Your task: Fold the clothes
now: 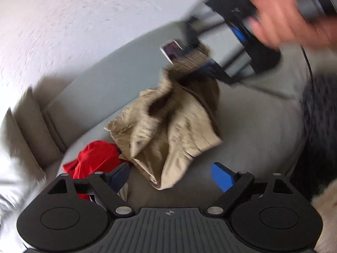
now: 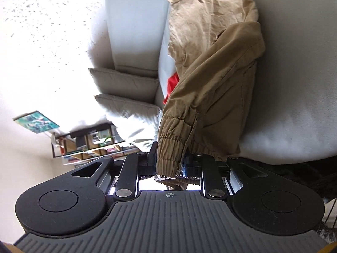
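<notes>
Two tongs: right gripper (image 2: 168, 164) clamped on tan jacket (image 2: 212, 67) cuff at lower centre, left gripper (image 1: 170, 176) wide, empty. Soft, light, limp; best taken by hem or shoulders.

one tan jacket (image 2: 212, 48), one red garment (image 1: 94, 158), two cushions (image 2: 126, 84)

The left wrist view looks forward and downward along its own gripper (image 1: 170, 177) onto a grey sofa (image 1: 252, 126), from somewhat above and back. The right wrist view sits very close to a tan jacket (image 2: 212, 67), rolled sideways so the sofa's cushions (image 2: 126, 84) run vertically. Both views share the jacket, a red garment (image 1: 94, 158) beside it, and the sofa.
</notes>
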The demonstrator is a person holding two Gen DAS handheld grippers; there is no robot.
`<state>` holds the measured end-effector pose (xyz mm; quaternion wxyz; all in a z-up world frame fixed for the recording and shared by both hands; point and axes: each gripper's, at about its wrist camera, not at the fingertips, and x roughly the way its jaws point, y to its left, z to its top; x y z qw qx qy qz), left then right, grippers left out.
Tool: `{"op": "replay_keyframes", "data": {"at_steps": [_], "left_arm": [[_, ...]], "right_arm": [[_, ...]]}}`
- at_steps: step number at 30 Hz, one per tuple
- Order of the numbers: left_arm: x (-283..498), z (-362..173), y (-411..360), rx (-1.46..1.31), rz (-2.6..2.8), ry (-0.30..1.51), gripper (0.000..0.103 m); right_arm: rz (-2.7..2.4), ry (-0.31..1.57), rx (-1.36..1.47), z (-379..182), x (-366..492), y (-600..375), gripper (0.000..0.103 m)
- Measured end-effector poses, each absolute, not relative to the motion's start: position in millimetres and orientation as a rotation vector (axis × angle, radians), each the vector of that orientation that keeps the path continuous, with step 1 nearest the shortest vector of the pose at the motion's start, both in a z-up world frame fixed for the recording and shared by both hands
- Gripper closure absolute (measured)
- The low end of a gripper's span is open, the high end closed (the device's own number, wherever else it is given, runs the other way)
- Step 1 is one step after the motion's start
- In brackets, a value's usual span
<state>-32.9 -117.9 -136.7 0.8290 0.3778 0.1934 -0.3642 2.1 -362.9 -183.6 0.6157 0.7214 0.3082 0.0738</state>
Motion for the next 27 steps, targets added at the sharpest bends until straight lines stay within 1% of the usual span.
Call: {"op": "replay_keyframes", "data": {"at_steps": [3,6,9,13,17,22,25,26,27], "left_arm": [[-24,-153,-131,0.897,-0.707,0.394,0.015],[-12,-160,-139,0.912,-0.68,0.352,0.015],[-6,-164,-145,0.922,-0.645,0.244,0.015],[-5,-160,-143,0.918,-0.651,0.114,0.015],[-15,-160,-147,0.979,-0.733,-0.01,0.015],[-17,-172,-160,1.06,-0.769,-0.06,0.015],[-12,-168,-165,1.027,-0.772,-0.041,0.015],[-11,-165,-165,1.01,-0.778,-0.04,0.023],[-10,-160,-163,0.987,-0.789,-0.042,0.036]], "right_arm": [[0.179,0.702,1.663,-179,8,-364,0.081],[0.185,0.698,1.68,-181,7,-366,0.08],[0.187,0.696,1.707,-185,3,-372,0.08],[0.215,0.691,1.726,-186,1,-377,0.077],[0.217,0.683,1.744,-189,-1,-389,0.075],[0.207,0.678,1.775,-190,0,-388,0.074],[0.208,0.687,1.796,-190,4,-384,0.074],[0.208,0.686,1.798,-190,6,-384,0.073],[0.211,0.685,1.801,-190,7,-384,0.073]]}}
